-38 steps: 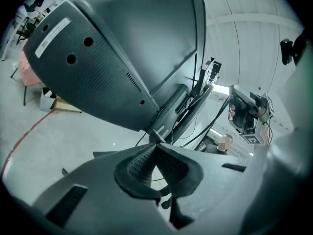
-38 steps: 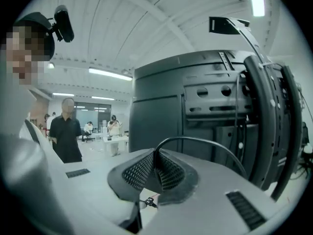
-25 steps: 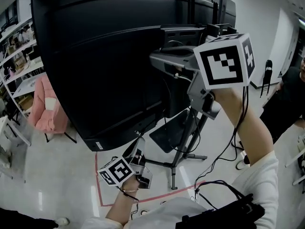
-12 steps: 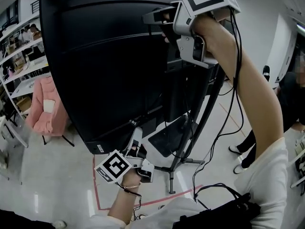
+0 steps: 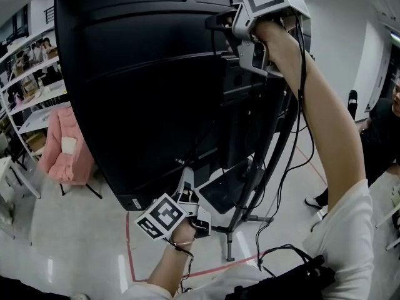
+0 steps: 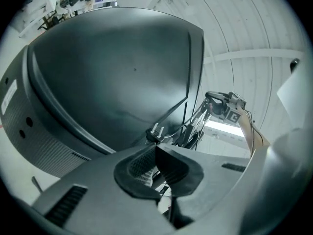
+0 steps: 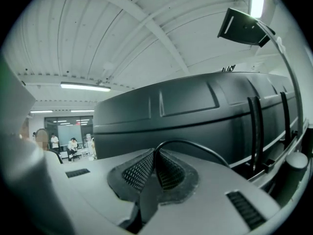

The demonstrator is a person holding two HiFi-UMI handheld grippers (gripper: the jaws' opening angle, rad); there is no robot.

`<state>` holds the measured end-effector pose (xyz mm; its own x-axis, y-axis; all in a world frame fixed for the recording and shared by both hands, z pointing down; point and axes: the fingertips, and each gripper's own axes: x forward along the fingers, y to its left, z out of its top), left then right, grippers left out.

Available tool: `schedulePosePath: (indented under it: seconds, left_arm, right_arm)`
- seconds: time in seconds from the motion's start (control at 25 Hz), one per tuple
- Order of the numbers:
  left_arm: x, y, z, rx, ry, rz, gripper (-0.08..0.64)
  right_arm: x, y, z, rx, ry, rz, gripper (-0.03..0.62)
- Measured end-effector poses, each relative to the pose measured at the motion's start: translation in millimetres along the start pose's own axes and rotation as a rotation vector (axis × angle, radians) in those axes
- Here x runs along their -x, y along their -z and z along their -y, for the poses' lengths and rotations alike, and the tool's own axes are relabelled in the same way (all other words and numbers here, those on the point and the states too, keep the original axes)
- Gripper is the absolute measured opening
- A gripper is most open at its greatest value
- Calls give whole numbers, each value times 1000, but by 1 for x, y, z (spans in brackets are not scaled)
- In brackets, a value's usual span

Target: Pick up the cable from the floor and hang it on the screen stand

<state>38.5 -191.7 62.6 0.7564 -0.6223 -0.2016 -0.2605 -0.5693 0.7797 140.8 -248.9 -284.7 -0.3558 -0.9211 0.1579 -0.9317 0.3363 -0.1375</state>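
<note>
My right tongs (image 5: 215, 22) clenched on cable (image 7: 187, 141), high beside screen (image 5: 137, 74) top; my left tongs (image 5: 185, 179) low, clamped shut on its plug (image 6: 154, 132).

The right gripper (image 5: 215, 24) has been raised from beside the middle of the screen stand (image 5: 229, 233) to the top of the back of the screen (image 5: 144, 92). The arm behind it has been stretched almost straight upward, so that its marker cube now reaches the top edge of the head view. The left gripper (image 5: 186, 180) has been lifted a little and carried rightward, and is now set closer beneath the screen's lower edge.
</note>
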Motion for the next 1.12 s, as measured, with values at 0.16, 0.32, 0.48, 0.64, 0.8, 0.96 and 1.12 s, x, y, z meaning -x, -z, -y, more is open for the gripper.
schedulePosePath:
  seconds: [0.16, 0.32, 0.48, 0.64, 0.8, 0.96, 1.12]
  left_arm:
    - [-23, 13, 9, -99, -16, -53, 2]
    - [-40, 29, 12, -174, -34, -88, 2]
    - [-41, 44, 7, -214, -41, -97, 3]
    - [-38, 48, 0, -237, -68, -104, 3]
    - [-43, 50, -4, -259, -96, -112, 3]
    - [-50, 53, -4, -273, -117, -120, 3]
    - [-56, 62, -5, -274, -123, -132, 3]
  right_arm:
    - [12, -9, 28, -47, 31, 57, 28]
    - [23, -6, 43, -63, 13, 136, 29]
    - [24, 8, 42, -52, 6, 178, 29]
    - [28, 15, 41, -16, 20, 231, 29]
    - [32, 18, 49, -9, 35, 275, 31]
    - [35, 17, 55, -8, 33, 310, 31]
    - [41, 20, 62, -48, 6, 365, 31]
